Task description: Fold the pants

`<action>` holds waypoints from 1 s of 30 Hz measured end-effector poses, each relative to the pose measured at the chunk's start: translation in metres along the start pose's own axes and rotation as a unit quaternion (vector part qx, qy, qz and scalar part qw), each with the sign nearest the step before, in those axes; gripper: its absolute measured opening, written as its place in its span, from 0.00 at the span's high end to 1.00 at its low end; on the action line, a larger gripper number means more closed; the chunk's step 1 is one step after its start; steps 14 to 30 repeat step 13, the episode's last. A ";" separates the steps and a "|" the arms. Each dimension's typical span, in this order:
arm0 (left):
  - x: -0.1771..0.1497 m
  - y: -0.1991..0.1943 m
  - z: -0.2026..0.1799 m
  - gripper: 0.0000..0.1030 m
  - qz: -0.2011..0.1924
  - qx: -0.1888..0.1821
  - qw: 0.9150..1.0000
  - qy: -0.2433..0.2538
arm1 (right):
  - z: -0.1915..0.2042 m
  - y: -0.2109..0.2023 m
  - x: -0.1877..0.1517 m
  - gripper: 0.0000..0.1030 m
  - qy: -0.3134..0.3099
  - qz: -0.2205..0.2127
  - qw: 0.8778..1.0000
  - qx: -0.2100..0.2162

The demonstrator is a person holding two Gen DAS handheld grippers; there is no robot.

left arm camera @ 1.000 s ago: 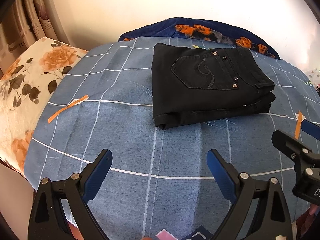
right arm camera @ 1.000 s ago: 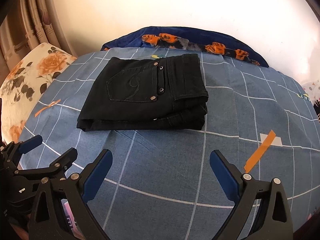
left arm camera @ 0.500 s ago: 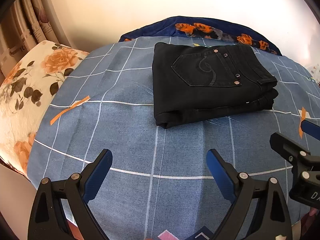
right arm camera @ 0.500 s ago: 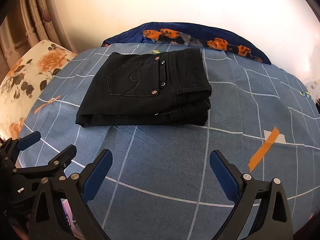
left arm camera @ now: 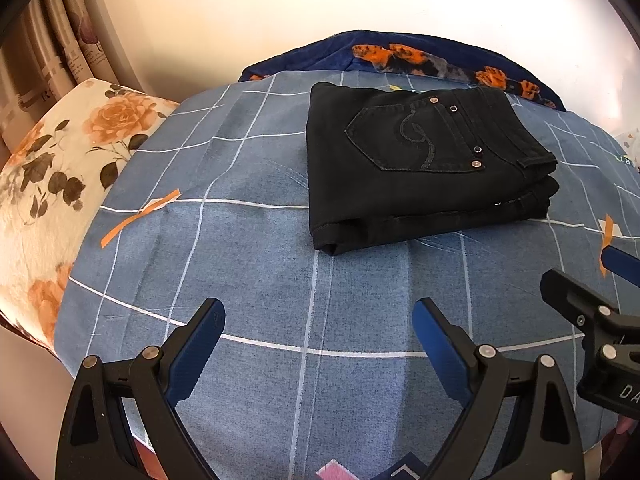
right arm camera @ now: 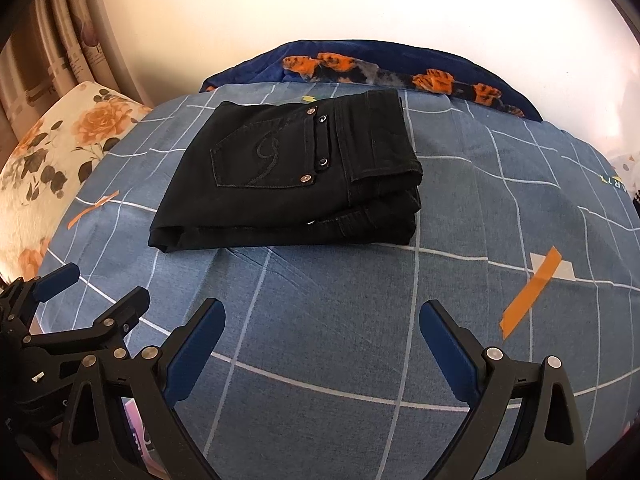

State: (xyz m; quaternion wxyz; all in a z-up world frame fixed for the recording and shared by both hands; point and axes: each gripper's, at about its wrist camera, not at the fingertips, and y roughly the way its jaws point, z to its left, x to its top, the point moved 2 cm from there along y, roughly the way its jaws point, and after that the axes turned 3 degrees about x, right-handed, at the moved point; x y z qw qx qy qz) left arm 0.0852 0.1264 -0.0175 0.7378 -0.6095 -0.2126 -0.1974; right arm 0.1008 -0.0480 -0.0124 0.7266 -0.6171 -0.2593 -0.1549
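A: Where are the pants?

B: Folded into a compact black stack on the blue checked sheet, toward its far side. A back pocket with a curled stitch faces up, rivets along its edge, and the waistband end points right.

A: And the grippers?

B: Both hang over the near part of the sheet, well apart from the pants. The left gripper has its jaws spread wide with nothing between them. The right gripper is the same, released and empty.

A: Do they see each other?

B: Yes. In the left view the right gripper shows at the right edge; in the right view the left gripper shows at the lower left.

A: Anything else on the bed?

B: 2 strips of orange tape on the sheet, 1 to each side of the pants. A floral pillow lies at the left edge, and a dark blue blanket with orange patches lies behind the pants.
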 end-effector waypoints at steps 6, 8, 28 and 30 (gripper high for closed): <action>0.000 0.001 -0.001 0.09 0.002 -0.001 1.000 0.002 | -0.001 0.002 -0.001 0.05 0.003 0.003 1.000 0.002; 0.000 0.002 -0.002 0.09 0.004 -0.002 1.000 0.005 | -0.002 0.003 -0.002 0.05 0.005 0.004 1.000 0.004; -0.001 0.005 0.001 0.09 0.013 -0.014 1.000 -0.006 | -0.004 0.003 -0.003 0.05 0.009 0.005 1.000 0.002; -0.001 0.005 0.001 0.09 0.013 -0.014 1.000 -0.006 | -0.004 0.003 -0.003 0.05 0.009 0.005 1.000 0.002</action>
